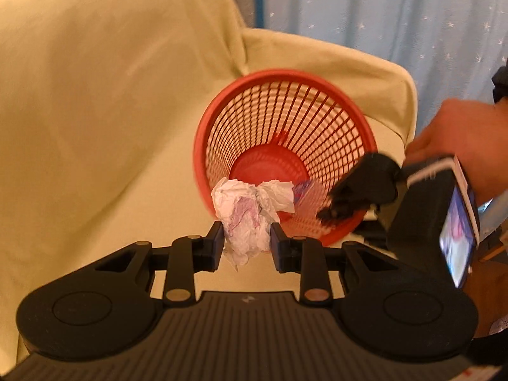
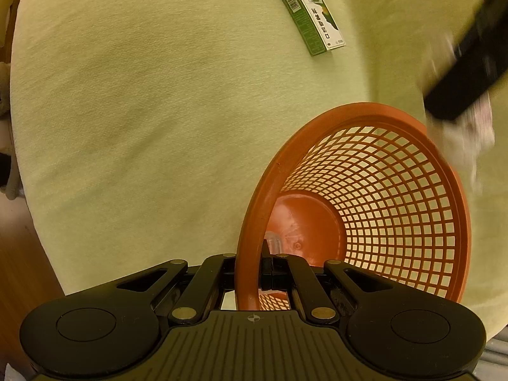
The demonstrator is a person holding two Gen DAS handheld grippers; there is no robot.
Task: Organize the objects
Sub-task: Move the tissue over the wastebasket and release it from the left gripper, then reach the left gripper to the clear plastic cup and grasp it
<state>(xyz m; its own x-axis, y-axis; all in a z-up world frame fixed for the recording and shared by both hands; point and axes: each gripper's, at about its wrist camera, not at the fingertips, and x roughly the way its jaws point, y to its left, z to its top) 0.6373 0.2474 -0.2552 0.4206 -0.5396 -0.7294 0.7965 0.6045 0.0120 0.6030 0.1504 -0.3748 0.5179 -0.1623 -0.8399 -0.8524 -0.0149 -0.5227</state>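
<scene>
Left claw (image 1: 244, 241) pinches crumpled paper (image 1: 246, 219) btwn its pads, w/ red basket (image 1: 285, 158) just ahead. Right claw (image 2: 266, 270) clamped shut on basket rim; green box (image 2: 312, 20) lies well beyond.

Blurred left claw (image 2: 466, 63) and green box (image 2: 312, 16) cut off above.

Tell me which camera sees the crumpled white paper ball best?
The left wrist view: the crumpled white paper ball sits sharp and central, pinched between the left gripper jaws. The right wrist view shows only a blurred white smear at its right edge.
</scene>
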